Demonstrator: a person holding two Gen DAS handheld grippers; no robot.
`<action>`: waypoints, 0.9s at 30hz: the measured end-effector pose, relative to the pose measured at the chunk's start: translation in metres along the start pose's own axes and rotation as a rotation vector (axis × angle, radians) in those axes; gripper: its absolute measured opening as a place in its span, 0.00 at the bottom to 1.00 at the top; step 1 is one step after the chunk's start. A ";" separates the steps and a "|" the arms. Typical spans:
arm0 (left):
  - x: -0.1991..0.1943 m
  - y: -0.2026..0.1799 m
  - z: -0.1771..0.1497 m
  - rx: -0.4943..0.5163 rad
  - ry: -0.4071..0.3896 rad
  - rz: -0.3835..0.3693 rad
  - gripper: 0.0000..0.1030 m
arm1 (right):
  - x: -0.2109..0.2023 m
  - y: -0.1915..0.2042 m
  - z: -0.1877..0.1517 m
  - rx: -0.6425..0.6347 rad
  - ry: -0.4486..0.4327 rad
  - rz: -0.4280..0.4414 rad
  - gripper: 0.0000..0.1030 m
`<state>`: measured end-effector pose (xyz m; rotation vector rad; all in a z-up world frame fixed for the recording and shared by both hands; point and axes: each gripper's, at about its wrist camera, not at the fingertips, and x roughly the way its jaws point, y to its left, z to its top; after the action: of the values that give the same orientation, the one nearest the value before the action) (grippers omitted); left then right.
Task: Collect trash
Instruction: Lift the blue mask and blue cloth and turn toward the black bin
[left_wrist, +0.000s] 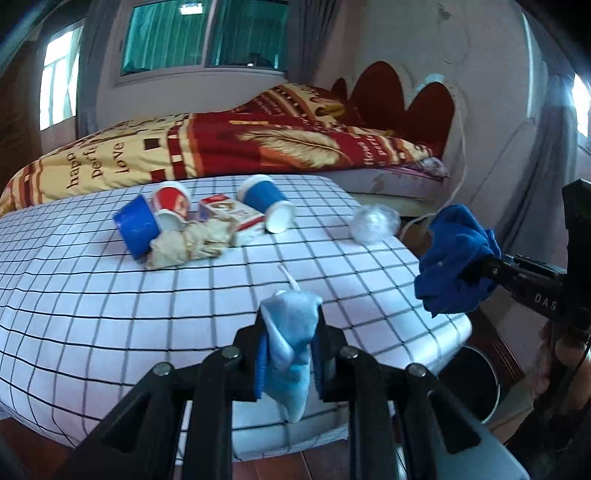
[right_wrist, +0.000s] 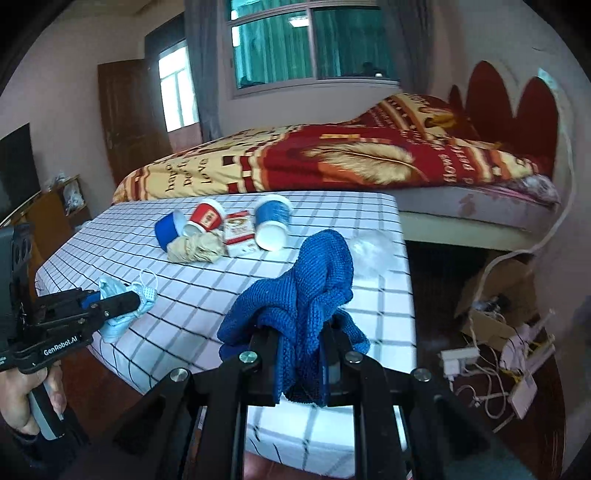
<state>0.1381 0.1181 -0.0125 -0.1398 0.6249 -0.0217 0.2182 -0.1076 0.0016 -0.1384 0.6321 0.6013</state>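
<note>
Two pieces are picked up, the left tongs clamped on a pale blue face mask and the right tongs on a blue knitted cloth, while the cups, carton and crumpled paper at 11 o'clock on the checked counter still await collection.

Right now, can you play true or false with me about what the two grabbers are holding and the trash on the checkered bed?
1. The left gripper is pinching a light blue face mask. True.
2. The right gripper is empty. False: it is shut on a dark blue knitted cloth.
3. Two blue cups lie tipped over on the checkered mattress. True.
4. The red cup stands upright. False: it lies on its side.
5. The crumpled clear plastic lies near the mattress edge. True.
</note>
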 end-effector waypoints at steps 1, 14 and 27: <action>-0.001 -0.007 -0.002 0.010 0.003 -0.009 0.20 | -0.005 -0.005 -0.003 0.008 -0.002 -0.008 0.15; 0.009 -0.087 -0.019 0.122 0.048 -0.106 0.20 | -0.062 -0.078 -0.062 0.128 0.014 -0.128 0.15; 0.024 -0.171 -0.030 0.226 0.087 -0.236 0.20 | -0.103 -0.137 -0.116 0.239 0.040 -0.236 0.15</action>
<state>0.1436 -0.0569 -0.0274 0.0071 0.6859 -0.3266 0.1700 -0.3043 -0.0387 -0.0008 0.7101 0.2930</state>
